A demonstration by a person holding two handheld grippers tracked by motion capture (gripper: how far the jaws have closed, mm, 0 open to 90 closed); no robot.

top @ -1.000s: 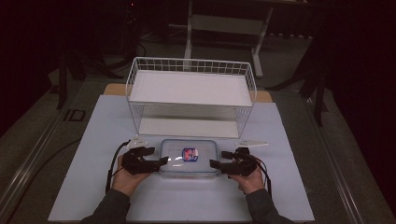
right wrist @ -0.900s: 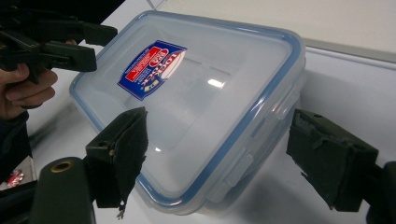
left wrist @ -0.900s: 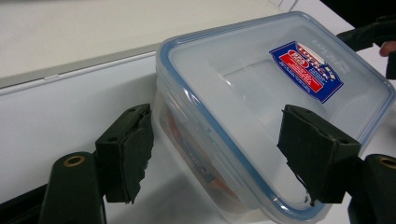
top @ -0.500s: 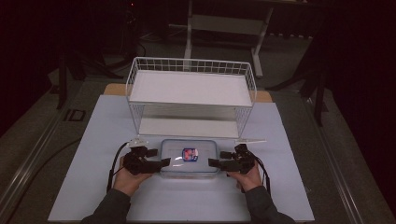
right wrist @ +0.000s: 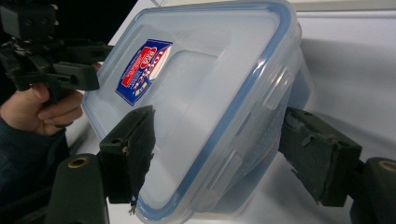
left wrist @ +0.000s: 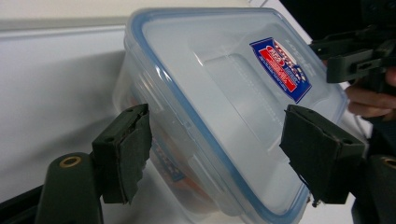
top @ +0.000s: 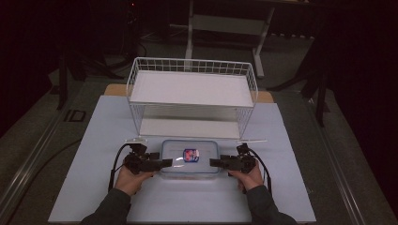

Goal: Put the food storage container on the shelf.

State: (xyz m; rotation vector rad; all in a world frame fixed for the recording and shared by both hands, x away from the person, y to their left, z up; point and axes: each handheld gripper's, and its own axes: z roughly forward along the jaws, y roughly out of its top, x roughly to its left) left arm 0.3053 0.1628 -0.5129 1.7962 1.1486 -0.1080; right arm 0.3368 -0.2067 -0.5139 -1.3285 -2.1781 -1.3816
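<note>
— What surrounds the work area?

— A dark, dimly lit room. The pale lavender-white rectangular table covering [top: 291, 154] fills the lower middle of the frame and catches most of the light, with a strip of tan wooden tabletop [top: 265, 96] peeking out at its far corners.

— And past the table?

— A dull grey-green floor [top: 42, 136] runs along both sides. At the lower left a pale grey floor rail [top: 29, 164] slants across it. At the top centre stands a light grey metal frame with upright legs [top: 225, 26], and everything at the upper left and right edges sinks into black shadow.
</note>
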